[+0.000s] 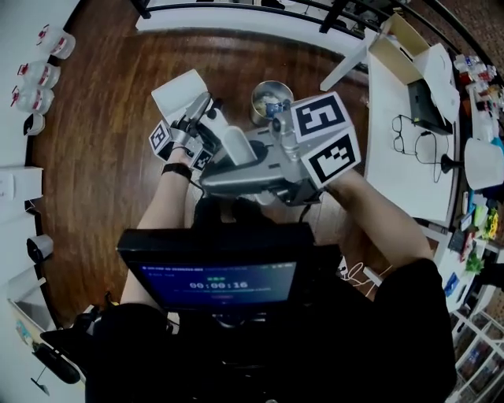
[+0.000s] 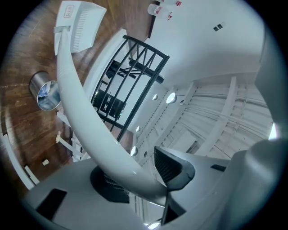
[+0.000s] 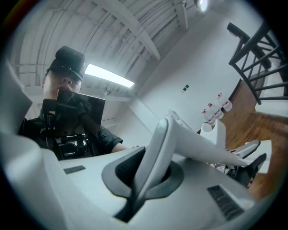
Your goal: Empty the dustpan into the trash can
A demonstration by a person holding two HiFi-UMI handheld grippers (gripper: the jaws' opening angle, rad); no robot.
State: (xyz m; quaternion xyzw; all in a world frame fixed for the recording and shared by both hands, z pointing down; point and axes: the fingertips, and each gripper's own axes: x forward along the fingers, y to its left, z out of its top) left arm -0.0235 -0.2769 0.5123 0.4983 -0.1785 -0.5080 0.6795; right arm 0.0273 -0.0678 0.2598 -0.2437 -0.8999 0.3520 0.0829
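A white long-handled dustpan (image 1: 179, 93) hangs tilted over the wooden floor, just left of the round metal trash can (image 1: 272, 98), which has some litter inside. Its curved handle (image 2: 76, 103) runs back from the pan (image 2: 78, 24) and passes between the jaws of my left gripper (image 2: 141, 179). These jaws stand apart around it, open, with the can (image 2: 45, 92) off to the left. My right gripper (image 3: 146, 179) is shut on the flat lower end of the handle (image 3: 162, 139). In the head view the left gripper (image 1: 206, 110) is near the pan and the right gripper (image 1: 236, 169) behind it.
A white table (image 1: 402, 134) with glasses and a cardboard box stands to the right. A black railing (image 1: 236, 6) runs along the far side. Bottles (image 1: 47, 63) line a white counter at the left. A screen (image 1: 216, 275) hangs at the person's chest.
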